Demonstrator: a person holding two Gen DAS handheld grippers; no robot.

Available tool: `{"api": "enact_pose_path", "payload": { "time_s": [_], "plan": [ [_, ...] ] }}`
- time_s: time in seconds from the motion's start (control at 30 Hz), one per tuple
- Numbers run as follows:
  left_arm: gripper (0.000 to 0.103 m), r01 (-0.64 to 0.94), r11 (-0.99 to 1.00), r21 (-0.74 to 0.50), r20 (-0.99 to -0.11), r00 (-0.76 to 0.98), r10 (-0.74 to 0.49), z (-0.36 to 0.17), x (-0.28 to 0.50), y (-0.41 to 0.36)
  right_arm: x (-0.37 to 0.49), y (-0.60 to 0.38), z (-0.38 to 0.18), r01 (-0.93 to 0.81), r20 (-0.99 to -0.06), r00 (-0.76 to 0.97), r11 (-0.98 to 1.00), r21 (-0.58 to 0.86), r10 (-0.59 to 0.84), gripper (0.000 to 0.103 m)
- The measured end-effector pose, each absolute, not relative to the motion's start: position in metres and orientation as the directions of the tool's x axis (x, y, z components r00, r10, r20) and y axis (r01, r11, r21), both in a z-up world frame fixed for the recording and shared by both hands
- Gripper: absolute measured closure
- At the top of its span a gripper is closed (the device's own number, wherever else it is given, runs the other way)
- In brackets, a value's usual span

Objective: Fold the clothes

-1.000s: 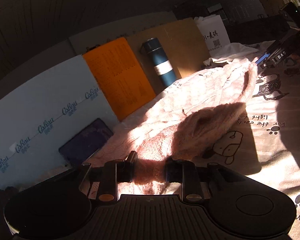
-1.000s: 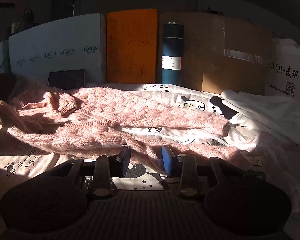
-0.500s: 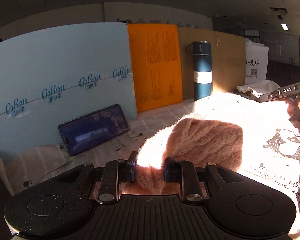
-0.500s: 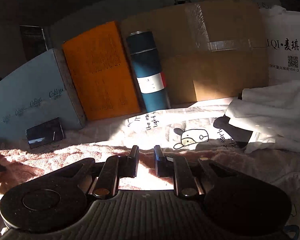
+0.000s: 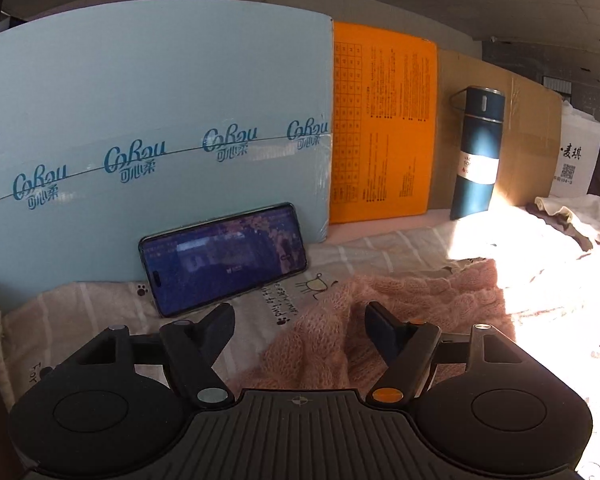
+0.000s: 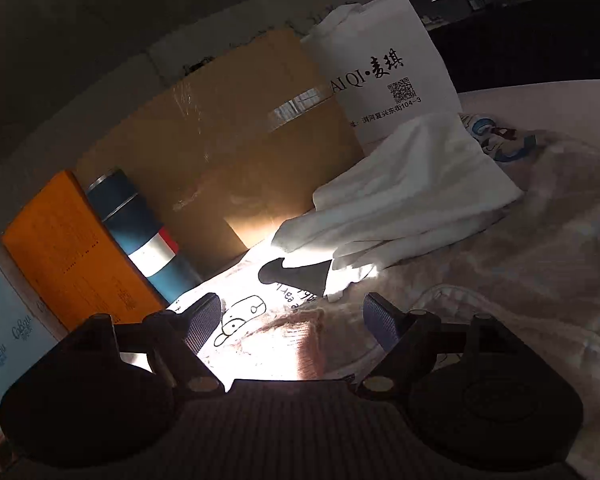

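A printed sheet (image 5: 400,248) covers the surface, sunlit at right. On it lies the pink knit sweater (image 5: 400,304), bunched just ahead of both claws. The left claw (image 5: 300,320) is spread wide, gripping nothing; the right claw (image 6: 292,316) is likewise wide open over a sweater edge (image 6: 296,332). The fold probably needs smoothing next: pinch an outer edge only and avoid snagging the sheet beneath.

phone (image 5: 224,258) left of flask (image 5: 476,156) (both against boards)
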State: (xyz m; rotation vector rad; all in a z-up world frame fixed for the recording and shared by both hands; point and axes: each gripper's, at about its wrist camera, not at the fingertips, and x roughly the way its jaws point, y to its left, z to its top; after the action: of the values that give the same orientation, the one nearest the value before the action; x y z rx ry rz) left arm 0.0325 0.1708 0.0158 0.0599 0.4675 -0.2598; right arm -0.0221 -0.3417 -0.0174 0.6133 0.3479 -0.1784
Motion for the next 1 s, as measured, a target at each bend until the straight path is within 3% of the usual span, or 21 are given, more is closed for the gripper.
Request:
{"api": "enact_pose_path", "payload": {
  "time_s": [0.13, 0.27, 0.4, 0.53, 0.67, 0.83, 0.87, 0.9, 0.97, 1.0],
  "plan": [
    [0.024, 0.410, 0.911, -0.030, -0.458, 0.805, -0.377, 0.013, 0.028, 0.162, -0.030, -0.332, -0.023, 0.207, -0.375, 0.927, 0.827, 0.523, 0.006, 0.026],
    [0.024, 0.457, 0.889, 0.024, -0.457, 0.796, -0.396, 0.010, 0.021, 0.153, -0.007, -0.308, -0.024, 0.203, -0.429, 0.903, 0.886, 0.416, -0.006, 0.026],
    [0.024, 0.452, 0.885, 0.107, -0.485, 0.801, -0.351, 0.008, 0.022, 0.143, 0.004, -0.292, -0.034, 0.238, -0.485, 0.873, 0.916, 0.322, -0.056, 0.046],
    [0.024, 0.476, 0.852, 0.219, -0.490, 0.808, -0.326, 0.012, 0.016, 0.132, 0.002, -0.292, -0.037, 0.259, -0.468, 0.879, 0.918, 0.302, -0.094, 0.060],
    [0.024, 0.493, 0.823, 0.281, -0.500, 0.808, -0.313, 0.015, 0.022, 0.129, -0.001, -0.294, -0.036, 0.270, -0.456, 0.883, 0.913, 0.305, -0.108, 0.067],
    [0.025, 0.576, 0.802, 0.160, -0.594, 0.704, -0.388, 0.014, 0.049, 0.130, -0.007, -0.293, -0.032, 0.261, -0.422, 0.899, 0.918, 0.299, -0.118, 0.081],
    [0.039, 0.586, 0.800, 0.130, -0.603, 0.687, -0.406, 0.014, 0.052, 0.131, -0.008, -0.293, -0.032, 0.259, -0.416, 0.902, 0.919, 0.297, -0.120, 0.083],
    [0.072, 0.610, 0.787, 0.091, -0.593, 0.669, -0.449, 0.018, 0.049, 0.134, -0.009, -0.293, -0.031, 0.258, -0.409, 0.904, 0.920, 0.296, -0.122, 0.085],
    [0.090, 0.655, 0.755, 0.016, -0.566, 0.629, -0.534, 0.026, 0.042, 0.140, -0.011, -0.293, -0.030, 0.254, -0.395, 0.910, 0.922, 0.293, -0.125, 0.088],
    [0.093, 0.676, 0.736, -0.021, -0.550, 0.607, -0.574, 0.029, 0.039, 0.143, -0.012, -0.293, -0.029, 0.253, -0.388, 0.913, 0.922, 0.292, -0.127, 0.089]
  ]
}}
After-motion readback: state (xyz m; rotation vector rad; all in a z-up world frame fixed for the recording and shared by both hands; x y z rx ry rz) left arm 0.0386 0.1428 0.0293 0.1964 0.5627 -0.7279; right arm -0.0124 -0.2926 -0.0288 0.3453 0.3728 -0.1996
